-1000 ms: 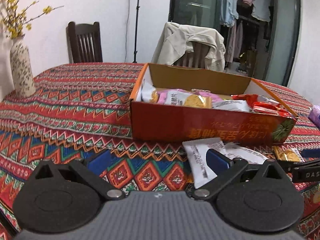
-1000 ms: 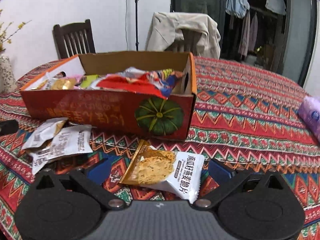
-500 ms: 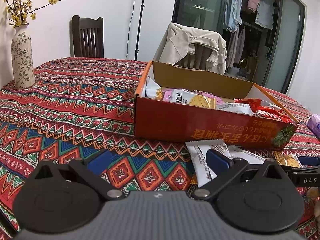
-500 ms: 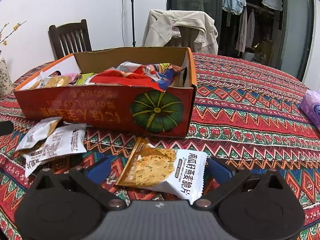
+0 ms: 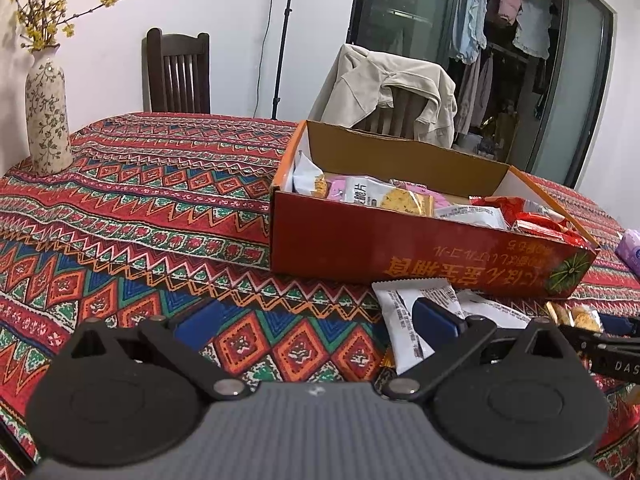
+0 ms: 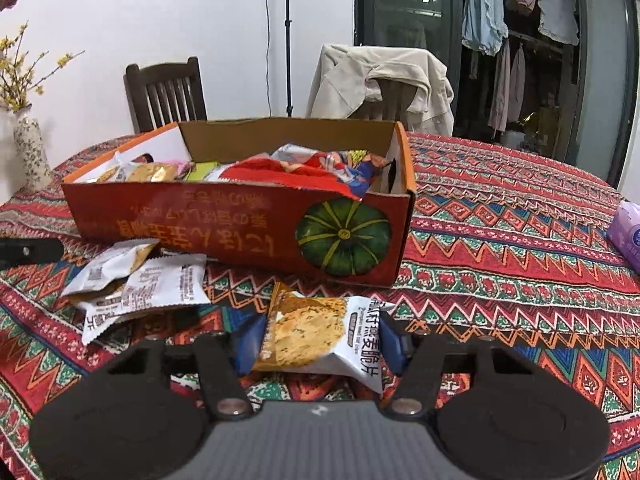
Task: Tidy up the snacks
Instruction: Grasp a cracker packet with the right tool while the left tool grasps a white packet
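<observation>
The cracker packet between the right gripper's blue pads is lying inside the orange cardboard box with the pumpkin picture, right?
Not quite. The white and gold cracker packet is between the right gripper's closing blue pads, but it lies outside the orange cardboard box, on the patterned red tablecloth in front of the pumpkin picture. The right wrist view shows this.

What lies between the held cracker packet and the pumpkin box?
Only bare patterned tablecloth separates the cracker packet from the pumpkin box, in the right wrist view.
</observation>
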